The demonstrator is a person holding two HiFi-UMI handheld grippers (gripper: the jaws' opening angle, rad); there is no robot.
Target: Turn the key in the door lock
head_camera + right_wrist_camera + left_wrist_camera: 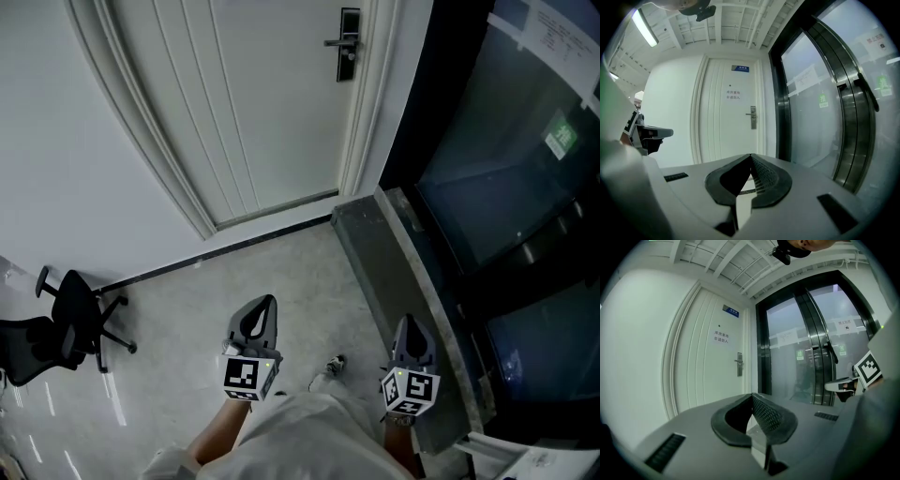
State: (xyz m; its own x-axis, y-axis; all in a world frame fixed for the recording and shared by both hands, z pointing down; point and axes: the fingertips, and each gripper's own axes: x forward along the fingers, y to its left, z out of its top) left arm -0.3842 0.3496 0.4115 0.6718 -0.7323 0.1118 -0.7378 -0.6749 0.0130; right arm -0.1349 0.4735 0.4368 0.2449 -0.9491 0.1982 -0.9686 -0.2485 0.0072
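A white door (253, 103) stands shut ahead, with a dark lock plate and lever handle (348, 43) near its right edge. The lock also shows in the left gripper view (739, 363) and the right gripper view (752, 117). Whether a key sits in it is too small to tell. My left gripper (263, 304) and right gripper (411, 324) are held side by side over the floor, well short of the door. Both point toward it. The left gripper (752, 395) is shut with nothing between its pads. The right gripper (750, 156) is shut and empty too.
A black office chair (66, 323) stands at the left by the white wall. Dark glass doors (506, 187) with a grey stone sill (394, 262) run along the right. Papers (539, 459) lie at the bottom right. A blue sign (740, 69) hangs above the door.
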